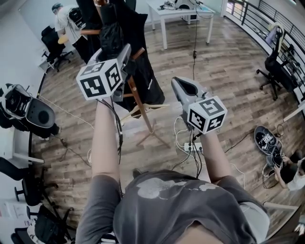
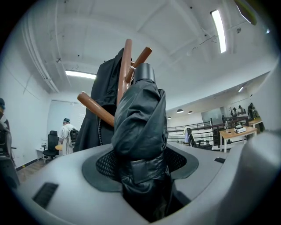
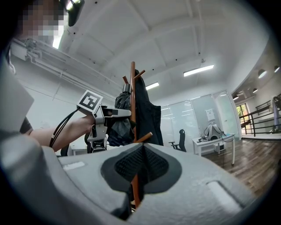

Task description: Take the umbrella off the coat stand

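Note:
The folded black umbrella hangs against the wooden coat stand, beside a black coat on the same stand. My left gripper is held level with its jaws on either side of the umbrella. In the left gripper view the umbrella fills the gap of the left gripper, both pads against its fabric near the strap, with the stand's pegs behind. My right gripper hangs apart to the right, shut and holding nothing. The right gripper view shows the right gripper, the stand and the umbrella beyond it.
A person stands at the back left near office chairs. A white table is at the back, another chair at the right. A power strip with cables lies on the wooden floor, shoes to its right. Black equipment sits left.

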